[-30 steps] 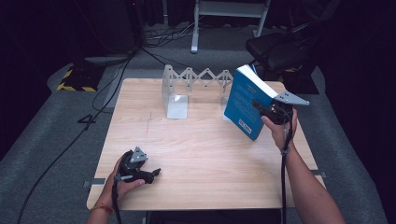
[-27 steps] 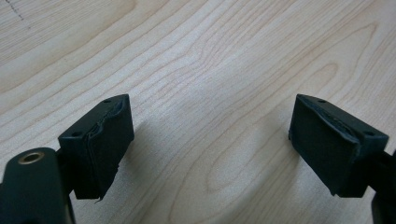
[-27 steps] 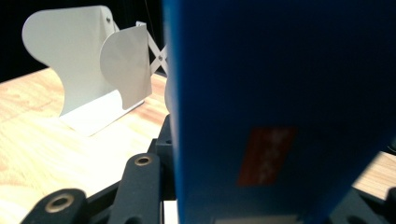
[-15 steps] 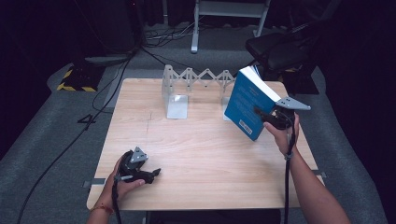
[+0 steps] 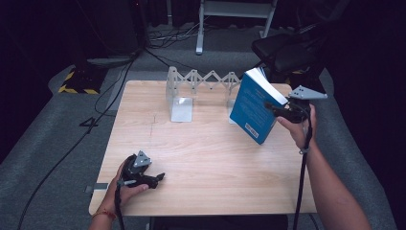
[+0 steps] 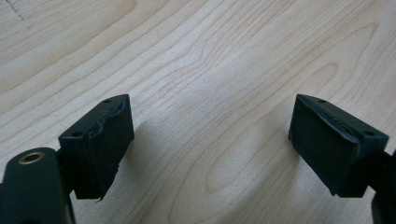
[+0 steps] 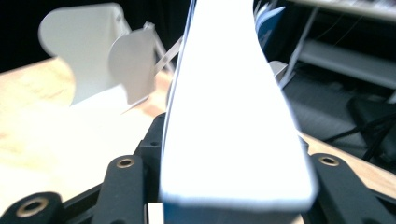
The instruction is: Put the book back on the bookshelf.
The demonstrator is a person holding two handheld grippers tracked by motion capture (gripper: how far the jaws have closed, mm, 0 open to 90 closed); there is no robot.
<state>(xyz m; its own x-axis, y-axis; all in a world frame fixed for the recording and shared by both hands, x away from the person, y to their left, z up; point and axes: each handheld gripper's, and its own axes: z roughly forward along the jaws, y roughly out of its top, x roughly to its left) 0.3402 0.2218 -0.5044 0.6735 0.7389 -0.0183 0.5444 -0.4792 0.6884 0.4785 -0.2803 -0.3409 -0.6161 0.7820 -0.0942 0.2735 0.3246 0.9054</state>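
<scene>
Book (image 5: 253, 106) tilted above your counter (image 5: 210, 143) in your right claw (image 5: 280, 111), jaws just widened yet still gripping its edge, your left claw (image 5: 155, 178) wide open, empty, resting low near the counter's front edge.

Overhead light is falling brightly on the pale wooden desk (image 5: 210, 143) while the room around it is sinking into near black. In the left gripper view the wood grain is showing sharp, and soft shadows are lying beneath each pad of the left tool (image 6: 210, 140). In the right gripper view the book's page edge (image 7: 233, 116) between the right tool's jaws is glaring white and blurring, and the metal bookends (image 7: 93, 60) beyond it are looking soft.
</scene>
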